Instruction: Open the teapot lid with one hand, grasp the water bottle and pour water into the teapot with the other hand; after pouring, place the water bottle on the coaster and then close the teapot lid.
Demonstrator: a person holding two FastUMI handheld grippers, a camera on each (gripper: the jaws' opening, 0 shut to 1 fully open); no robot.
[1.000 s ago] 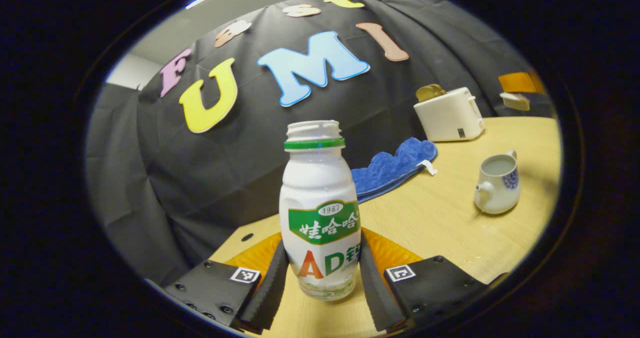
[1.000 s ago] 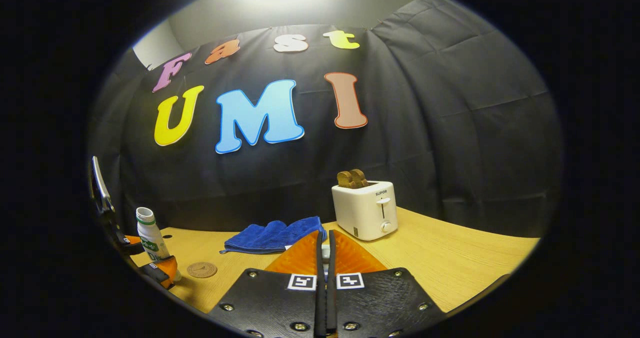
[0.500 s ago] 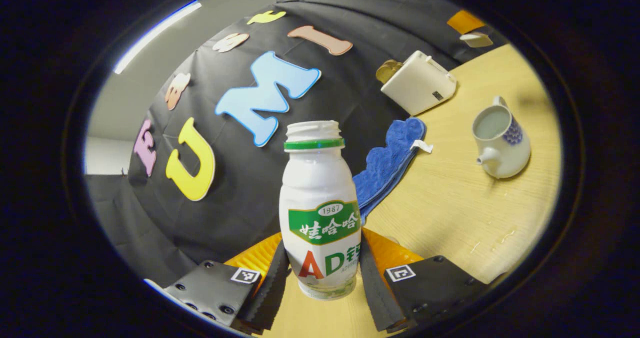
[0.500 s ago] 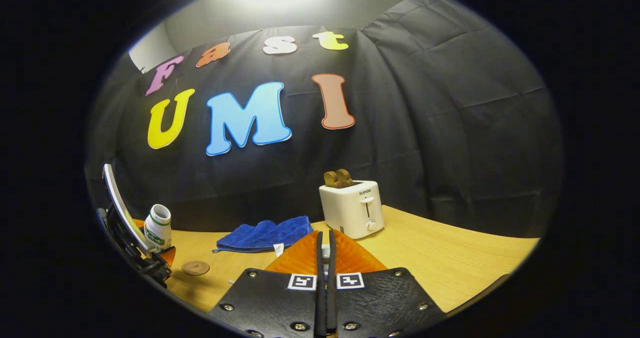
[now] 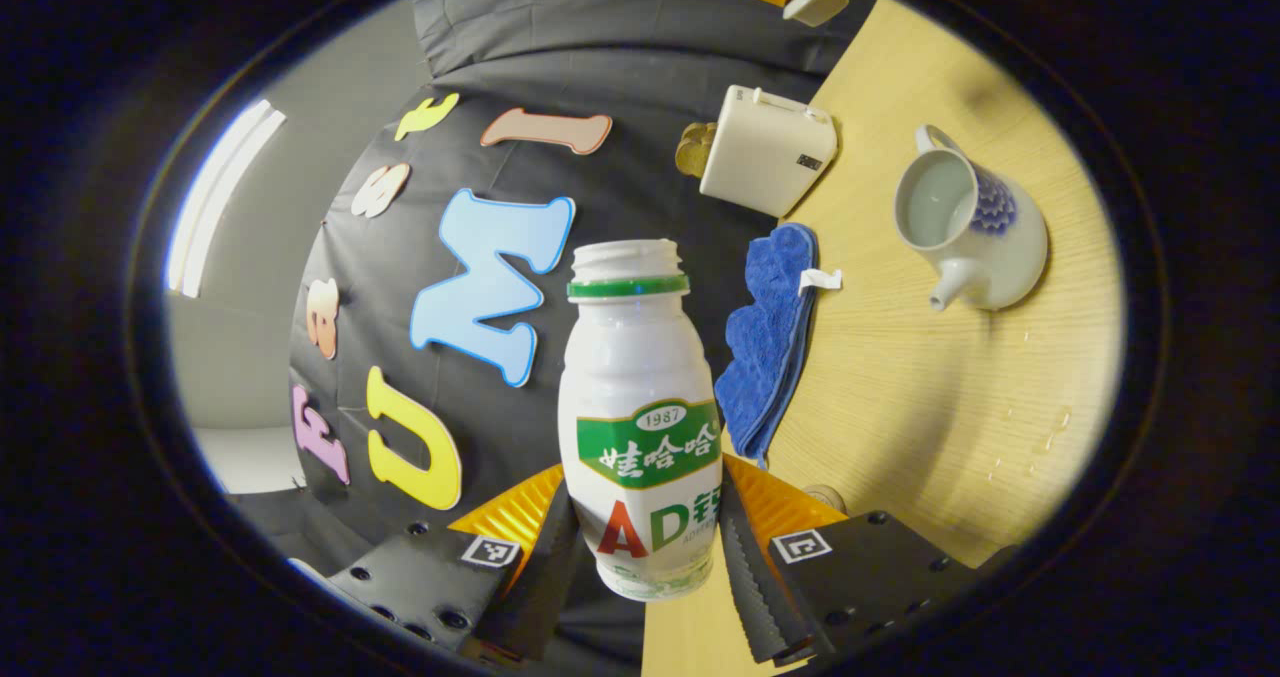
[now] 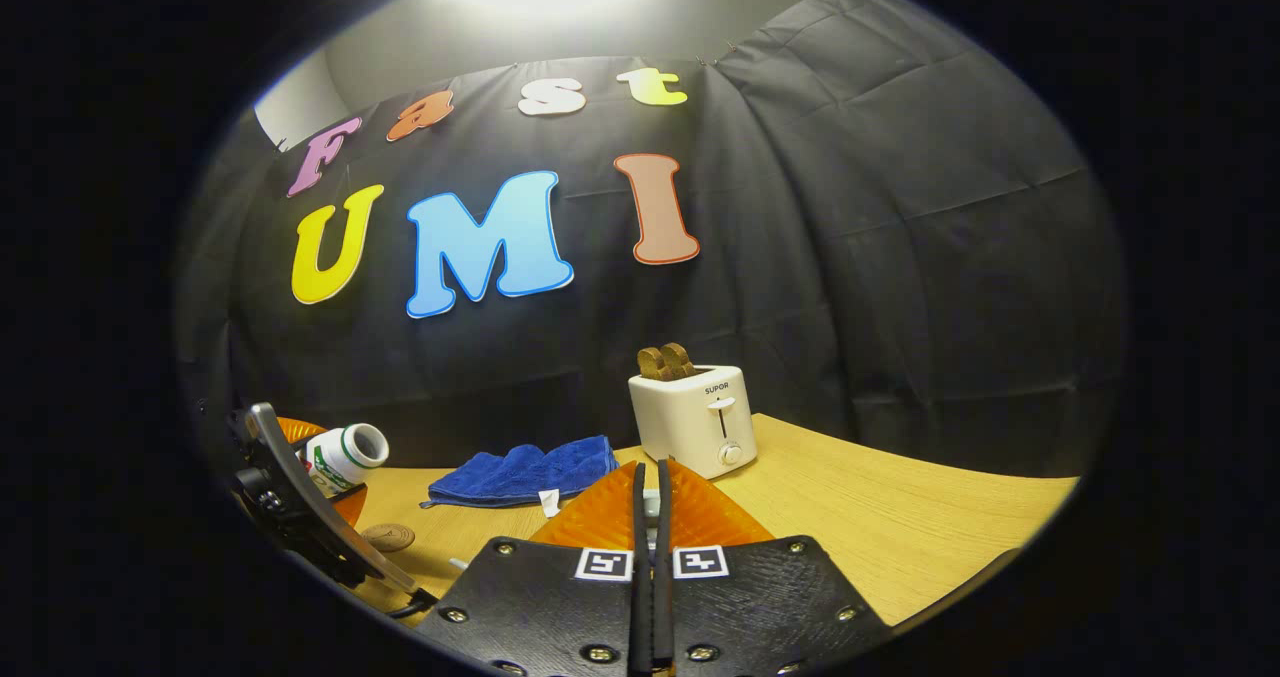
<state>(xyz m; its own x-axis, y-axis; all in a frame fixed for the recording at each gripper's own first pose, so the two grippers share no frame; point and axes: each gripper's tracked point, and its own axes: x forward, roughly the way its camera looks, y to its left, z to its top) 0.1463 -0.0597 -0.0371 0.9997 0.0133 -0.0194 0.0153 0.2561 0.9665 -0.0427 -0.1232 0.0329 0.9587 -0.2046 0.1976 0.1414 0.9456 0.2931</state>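
A white water bottle [image 5: 640, 397] with a green neck ring and no cap sits between the fingers of my left gripper [image 5: 645, 517], which is shut on its lower body. In the right gripper view the bottle [image 6: 345, 454] is tipped nearly onto its side, mouth pointing right. The white teapot [image 5: 985, 237] with a blue flower stands open on the table, spout toward me. My right gripper [image 6: 650, 497] is shut on the small white teapot lid [image 6: 651, 506], held above the table. A round brown coaster [image 6: 388, 535] lies under the tilted bottle.
A blue towel [image 6: 525, 469] lies at the back of the wooden table [image 6: 900, 527]. Beside it stands a white toaster [image 6: 695, 419] with bread in its slots. A few water drops [image 5: 1050, 432] dot the table near the teapot.
My left gripper has rolled over, tipping the bottle from upright to nearly sideways, mouth toward the teapot. The right gripper has held almost still with the lid.
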